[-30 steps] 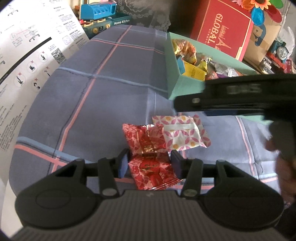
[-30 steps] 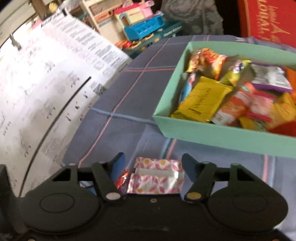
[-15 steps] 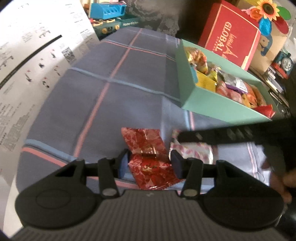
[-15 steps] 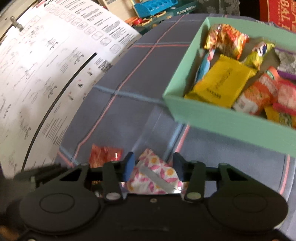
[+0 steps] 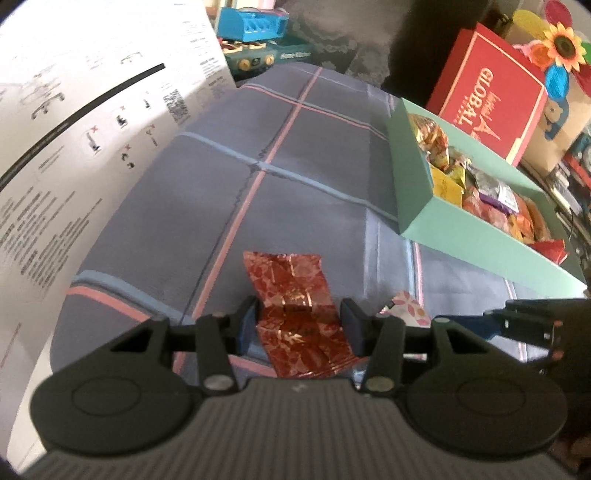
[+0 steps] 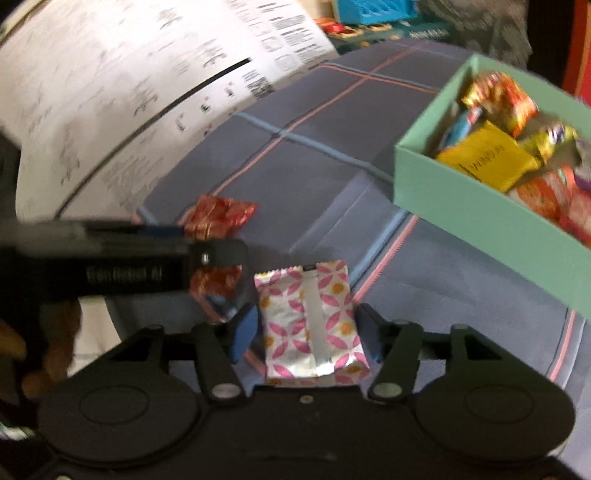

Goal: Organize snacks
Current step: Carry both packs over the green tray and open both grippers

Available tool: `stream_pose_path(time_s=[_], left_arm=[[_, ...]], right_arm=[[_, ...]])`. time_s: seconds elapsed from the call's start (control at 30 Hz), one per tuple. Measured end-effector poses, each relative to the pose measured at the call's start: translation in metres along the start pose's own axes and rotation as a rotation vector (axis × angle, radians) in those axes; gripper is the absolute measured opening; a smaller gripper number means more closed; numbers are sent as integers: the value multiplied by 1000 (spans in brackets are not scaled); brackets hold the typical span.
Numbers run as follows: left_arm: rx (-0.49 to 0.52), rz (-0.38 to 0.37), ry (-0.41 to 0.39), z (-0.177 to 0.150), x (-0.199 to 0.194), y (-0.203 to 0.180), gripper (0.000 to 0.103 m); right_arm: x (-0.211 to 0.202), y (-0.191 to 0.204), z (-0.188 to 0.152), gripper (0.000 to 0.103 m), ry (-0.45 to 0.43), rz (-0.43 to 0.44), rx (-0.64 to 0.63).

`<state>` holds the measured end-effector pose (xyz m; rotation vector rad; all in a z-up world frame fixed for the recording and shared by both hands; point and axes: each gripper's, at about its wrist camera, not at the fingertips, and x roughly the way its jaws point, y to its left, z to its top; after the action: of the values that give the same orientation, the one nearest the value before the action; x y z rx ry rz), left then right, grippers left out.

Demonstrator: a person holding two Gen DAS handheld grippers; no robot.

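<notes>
My left gripper (image 5: 299, 317) is shut on a red foil snack packet (image 5: 288, 280), whose far half juts out ahead of the fingers over the plaid cloth. My right gripper (image 6: 306, 321) has a pink-flowered packet (image 6: 295, 302) filling the gap between its pads, seam running lengthwise. Its jaws are opening, though both pads still touch the packet. The two grippers are side by side: the left gripper (image 6: 218, 258) reaches in from the left with the red foil snack packet (image 6: 221, 218). The mint-green box (image 5: 480, 254) of several snacks stands to the right, also in the right wrist view (image 6: 461, 206).
A blue-grey plaid cloth (image 5: 295, 177) covers the table. A large printed white sheet (image 5: 74, 129) rises along the left. Behind the box stand a red "GLOBAL" carton (image 5: 487, 96) and toys (image 5: 251, 26). A hand (image 6: 14, 343) shows at the left edge.
The right gripper closed on the pink-flowered packet, which turned so its seam now runs lengthwise, and carried it along. The left gripper kept the red packet and shifted; the box sits farther right in its view.
</notes>
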<state>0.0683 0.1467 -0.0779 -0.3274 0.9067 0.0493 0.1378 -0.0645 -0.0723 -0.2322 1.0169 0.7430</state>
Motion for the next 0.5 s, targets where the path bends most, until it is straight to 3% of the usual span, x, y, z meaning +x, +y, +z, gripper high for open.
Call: stream_pose_path(time_s=[0.13,0.2,0.5], left_arm=[[1,4,1,-2,0,0,48],[7,4,6,-1,0,-1,48],[45,1,5,-1,-7,-16,47]], right_arm=[[4,19,-5,59,-5,-78,-118],[4,25,-8,53,-16,-109,-137],[-8,-6,-8,50,-29,-111,48]])
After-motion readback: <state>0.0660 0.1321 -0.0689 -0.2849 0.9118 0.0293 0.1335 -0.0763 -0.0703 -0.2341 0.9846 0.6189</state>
